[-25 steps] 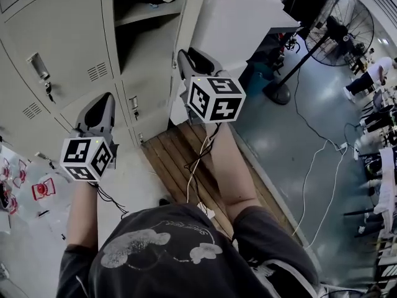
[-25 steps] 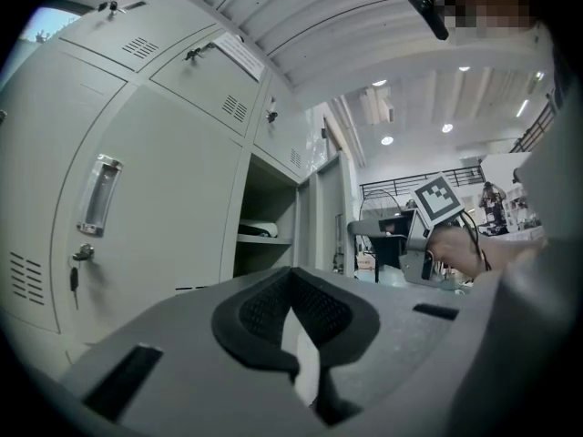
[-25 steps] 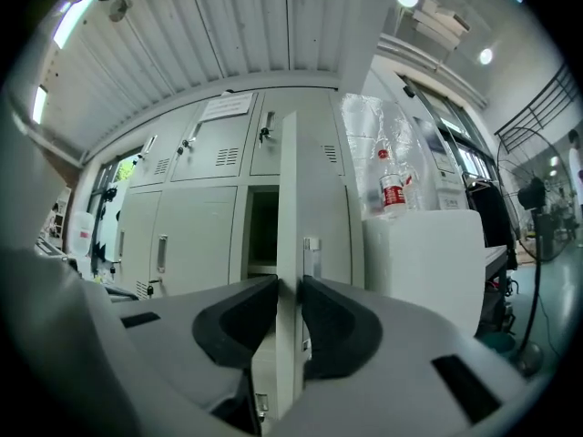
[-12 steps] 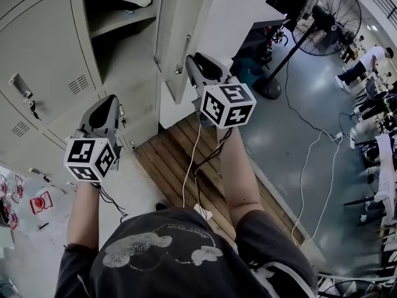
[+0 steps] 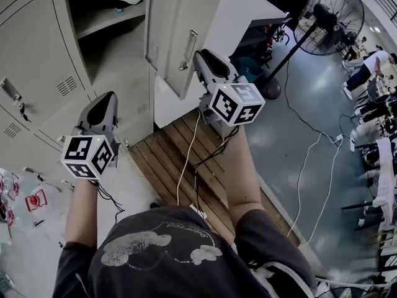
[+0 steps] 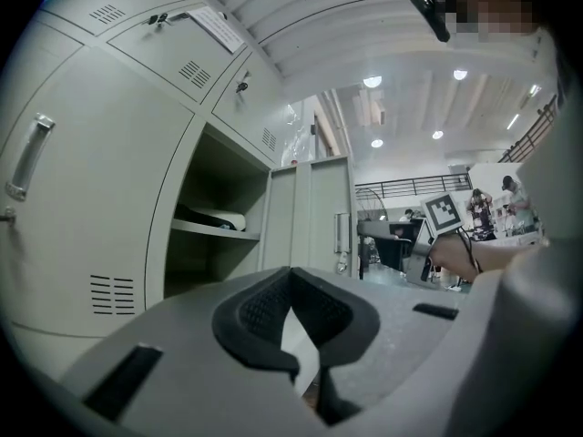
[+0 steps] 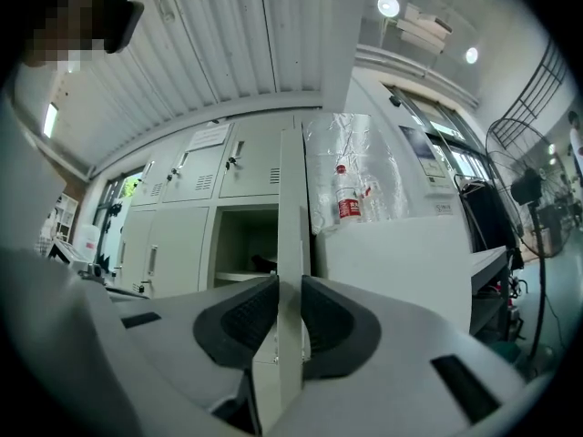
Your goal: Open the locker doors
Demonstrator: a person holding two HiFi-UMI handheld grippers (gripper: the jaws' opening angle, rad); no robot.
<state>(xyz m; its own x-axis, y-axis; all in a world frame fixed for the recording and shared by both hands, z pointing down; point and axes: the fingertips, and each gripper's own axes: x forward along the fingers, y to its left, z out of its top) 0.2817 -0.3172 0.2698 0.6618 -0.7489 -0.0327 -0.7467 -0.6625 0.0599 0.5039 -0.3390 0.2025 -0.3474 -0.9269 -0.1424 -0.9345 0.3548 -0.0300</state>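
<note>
Door (image 5: pixel 177 23) stands swung out from the locker (image 5: pixel 34 54), to the right of its open compartment. The door's free edge sits between the right gripper's (image 5: pixel 200 58) jaws, which are clamped on it. Left gripper (image 5: pixel 107 99) hangs apart, lower left, jaws together, holding nothing.

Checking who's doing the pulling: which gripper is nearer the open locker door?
Right. The right gripper has its fingers clamped on the open locker door edge; the left gripper is off to the door's left, clear of it.
</note>
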